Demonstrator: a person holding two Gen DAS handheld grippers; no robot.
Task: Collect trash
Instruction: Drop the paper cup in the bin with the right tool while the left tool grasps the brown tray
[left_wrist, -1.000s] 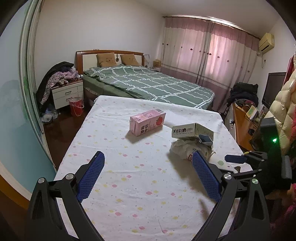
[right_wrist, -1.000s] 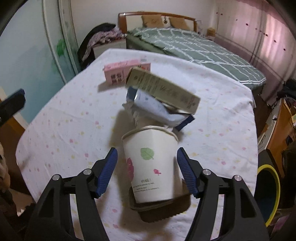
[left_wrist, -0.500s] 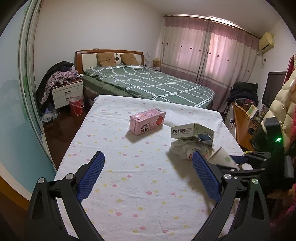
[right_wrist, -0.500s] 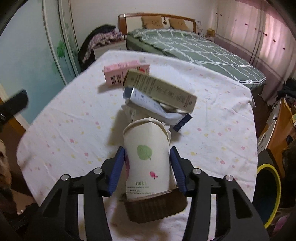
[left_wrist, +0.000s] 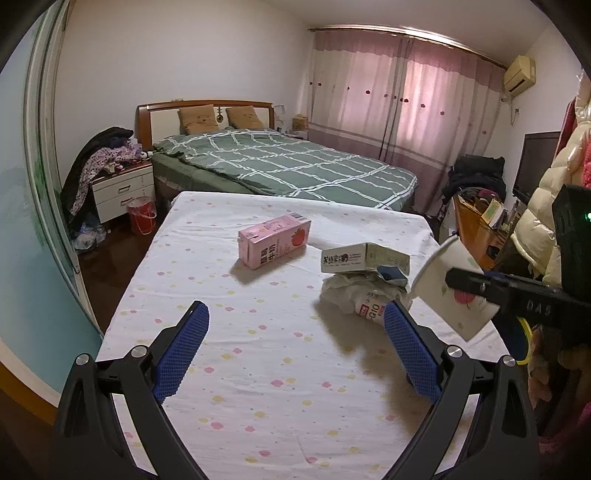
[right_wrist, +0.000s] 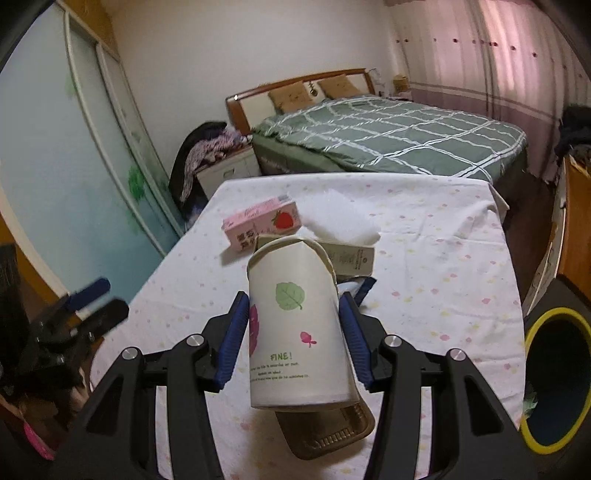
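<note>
In the right wrist view our right gripper (right_wrist: 293, 341) has just closed its jaws onto the white paper cup (right_wrist: 297, 332), squeezed between the blue pads at lower centre, off the tablecloth (right_wrist: 424, 236). Our left gripper (left_wrist: 295, 354) hangs with jaws wide and empty at the bottom of its frame. The pink milk carton (left_wrist: 273, 240) and the crumpled wrappers (left_wrist: 364, 288) lie at mid-frame.

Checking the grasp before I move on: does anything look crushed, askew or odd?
Yes. The paper cup is squeezed out of round in the right gripper, its rim pinched and tilted. A brown tray sits under it. Nothing looks spilled.
</note>
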